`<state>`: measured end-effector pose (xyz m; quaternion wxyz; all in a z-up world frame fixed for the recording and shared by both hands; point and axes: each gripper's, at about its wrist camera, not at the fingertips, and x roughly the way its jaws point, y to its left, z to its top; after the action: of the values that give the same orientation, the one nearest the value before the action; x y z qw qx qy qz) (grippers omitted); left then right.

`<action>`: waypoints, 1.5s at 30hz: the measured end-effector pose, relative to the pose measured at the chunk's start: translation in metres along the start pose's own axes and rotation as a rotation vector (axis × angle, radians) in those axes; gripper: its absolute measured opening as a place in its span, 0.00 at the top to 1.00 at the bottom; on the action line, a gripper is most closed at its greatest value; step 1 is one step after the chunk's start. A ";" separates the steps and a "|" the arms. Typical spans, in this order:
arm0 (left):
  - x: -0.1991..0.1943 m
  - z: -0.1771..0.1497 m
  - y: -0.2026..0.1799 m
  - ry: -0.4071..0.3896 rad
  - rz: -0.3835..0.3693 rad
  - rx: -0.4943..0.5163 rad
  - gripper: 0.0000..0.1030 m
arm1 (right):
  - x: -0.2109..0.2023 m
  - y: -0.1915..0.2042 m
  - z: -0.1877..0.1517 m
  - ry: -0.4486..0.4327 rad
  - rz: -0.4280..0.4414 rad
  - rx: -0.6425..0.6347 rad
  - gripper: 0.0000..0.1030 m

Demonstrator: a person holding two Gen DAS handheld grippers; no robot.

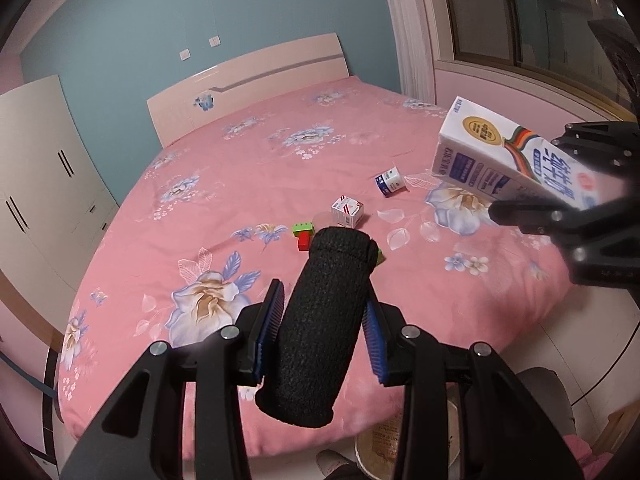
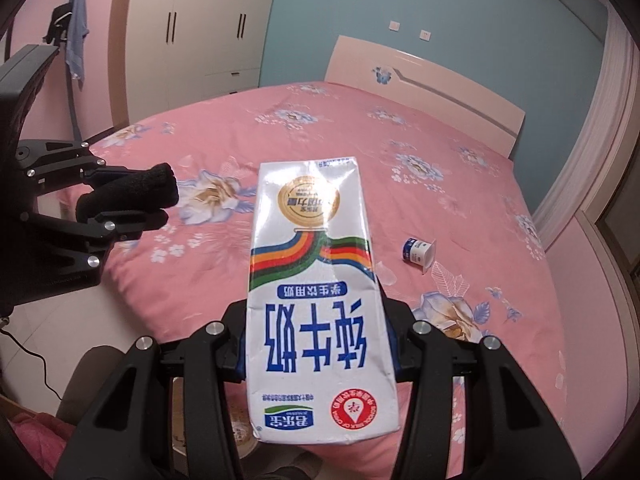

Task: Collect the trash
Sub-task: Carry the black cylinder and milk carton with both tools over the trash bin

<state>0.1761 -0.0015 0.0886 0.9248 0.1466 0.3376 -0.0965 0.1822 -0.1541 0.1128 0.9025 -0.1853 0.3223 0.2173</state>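
The bed [image 1: 280,152], spread with a pink floral quilt, fills both wrist views and carries what remains to collect; you stand at its foot with both grippers raised above the near edge. Your right gripper [image 2: 320,344] has its jaws pinching a white milk carton [image 2: 316,280] across its width, low on the printed face, so that the carton's long axis runs forward along the fingers and away from you. Your left gripper [image 1: 320,320] has its jaws pressed against a rolled black sleeve [image 1: 320,320] of knit fabric, whose long axis likewise points forward and slightly upward. Below the left gripper, off the bed's near edge, a round open container [image 1: 400,452] sits on the floor, partly hidden by the fingers; it is probably the bin, though its contents cannot be read. The deciding relation is therefore vertical: both held items lie above and just beyond that container, and the left gripper appears nearer to it. On the quilt farther ahead lie a small yogurt cup [image 1: 391,181] on its side, nearer your right gripper, a small red-and-white box [image 1: 347,210], and green and red toy blocks [image 1: 303,235] just beside the box, near the sleeve's far end.
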 end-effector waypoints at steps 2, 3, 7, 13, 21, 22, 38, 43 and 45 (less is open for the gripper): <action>-0.011 -0.007 -0.003 -0.007 0.004 0.004 0.61 | -0.010 0.004 -0.005 -0.008 0.007 -0.004 0.52; -0.014 -0.011 -0.004 -0.008 0.004 0.006 0.61 | -0.013 0.008 -0.007 -0.011 0.010 -0.006 0.52; -0.022 -0.026 -0.012 -0.004 0.004 0.015 0.61 | -0.022 0.014 -0.020 -0.011 0.030 -0.007 0.52; -0.017 -0.051 -0.023 0.037 -0.010 0.017 0.61 | -0.023 0.024 -0.041 0.015 0.058 0.002 0.52; 0.009 -0.090 -0.032 0.126 -0.036 0.006 0.61 | 0.000 0.034 -0.076 0.088 0.112 0.021 0.52; 0.013 -0.095 -0.033 0.138 -0.043 0.005 0.61 | 0.004 0.037 -0.081 0.099 0.121 0.024 0.52; 0.077 -0.193 -0.055 0.358 -0.135 -0.007 0.61 | 0.069 0.090 -0.169 0.316 0.219 0.020 0.52; 0.098 -0.222 -0.066 0.437 -0.164 -0.009 0.61 | 0.092 0.100 -0.197 0.394 0.241 0.032 0.52; 0.106 -0.233 -0.072 0.462 -0.176 -0.001 0.61 | 0.102 0.105 -0.210 0.426 0.253 0.032 0.52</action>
<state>0.0971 0.0007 -0.1649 0.8110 0.1344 0.5518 -0.1407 0.0943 -0.1379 -0.1266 0.7826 -0.1706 0.5295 0.2796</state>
